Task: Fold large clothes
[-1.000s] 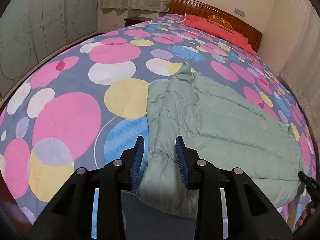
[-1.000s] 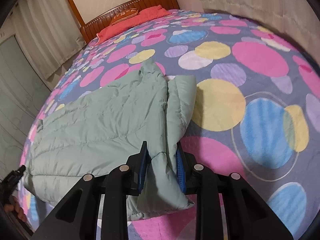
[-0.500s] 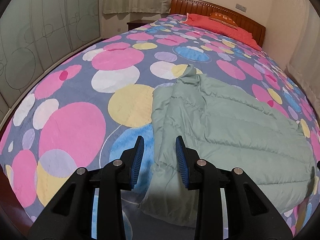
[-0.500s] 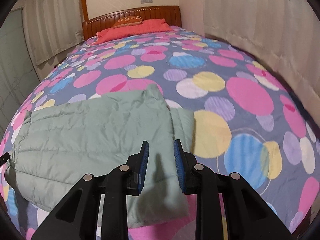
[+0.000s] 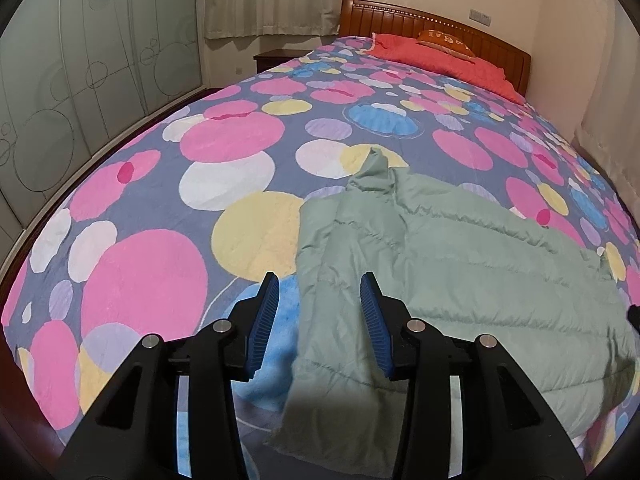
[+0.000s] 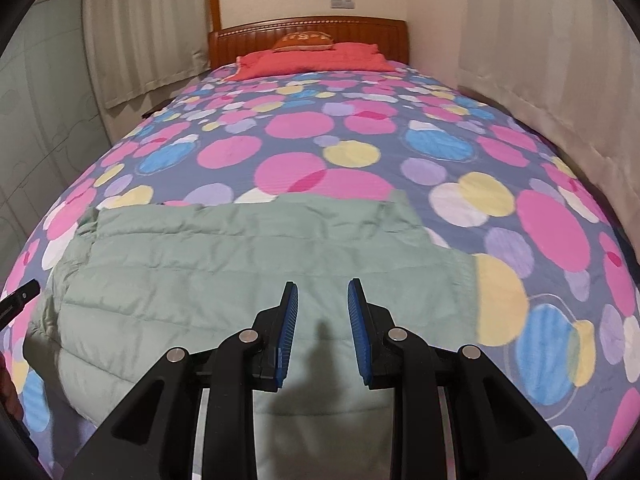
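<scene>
Green quilted jacket (image 5: 460,264) flat, folded on bedspread (image 5: 140,264); both hand-held grippers (image 5: 318,300) (image 6: 322,304) agape, empty.

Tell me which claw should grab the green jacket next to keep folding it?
Probably the left claw. It is open right over the green jacket's side edge, where the cloth is easy to pinch. The right claw is open too, but it hangs above the flat middle, with no edge between its fingers.

- Bed (image 6: 360,148), polka-dot cover; wooden headboard (image 6: 308,26).
- Red pillow (image 6: 316,60) at head.
- Pale curtains (image 6: 532,52) along wall.
- Frosted wardrobe doors (image 5: 92,68) opposite.
</scene>
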Demonstrator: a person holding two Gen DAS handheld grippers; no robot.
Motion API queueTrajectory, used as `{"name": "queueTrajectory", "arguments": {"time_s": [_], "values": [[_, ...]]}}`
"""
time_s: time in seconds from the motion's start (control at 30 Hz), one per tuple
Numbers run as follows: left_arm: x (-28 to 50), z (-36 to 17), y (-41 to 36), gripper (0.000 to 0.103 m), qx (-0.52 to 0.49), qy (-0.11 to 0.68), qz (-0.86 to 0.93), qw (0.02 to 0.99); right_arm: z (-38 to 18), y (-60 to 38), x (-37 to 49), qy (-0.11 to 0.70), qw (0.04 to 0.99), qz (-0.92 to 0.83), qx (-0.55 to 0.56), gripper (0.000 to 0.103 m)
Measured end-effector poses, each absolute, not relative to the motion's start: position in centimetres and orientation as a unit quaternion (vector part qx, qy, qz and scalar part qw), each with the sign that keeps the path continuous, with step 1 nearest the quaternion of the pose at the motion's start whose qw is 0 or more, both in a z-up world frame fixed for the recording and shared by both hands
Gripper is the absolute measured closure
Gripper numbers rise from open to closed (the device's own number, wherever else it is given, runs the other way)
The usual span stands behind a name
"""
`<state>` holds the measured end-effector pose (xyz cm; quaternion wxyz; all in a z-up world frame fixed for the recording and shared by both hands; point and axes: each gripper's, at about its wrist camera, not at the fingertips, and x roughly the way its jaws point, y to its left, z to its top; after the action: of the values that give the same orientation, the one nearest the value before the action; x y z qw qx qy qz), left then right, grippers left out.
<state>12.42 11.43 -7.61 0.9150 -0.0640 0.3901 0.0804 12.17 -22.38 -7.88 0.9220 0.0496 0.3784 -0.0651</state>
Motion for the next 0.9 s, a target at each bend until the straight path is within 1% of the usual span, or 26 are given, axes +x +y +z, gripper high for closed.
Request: {"name": "queueTrajectory", "arguments": {"time_s": [0.47,0.9], "values": [[13.7,-7.6,8.5,0.060,-0.047,0.390,0.056,0.918,-8.8,-18.3,14.7,0.392,0.919,-0.032,0.043,0.076],[14.1,-8.4,9.8,0.060,-0.048,0.397,0.071,0.914,-9.8,-13.5,16.6,0.403,0.915,0.004,0.029,0.076]]}}
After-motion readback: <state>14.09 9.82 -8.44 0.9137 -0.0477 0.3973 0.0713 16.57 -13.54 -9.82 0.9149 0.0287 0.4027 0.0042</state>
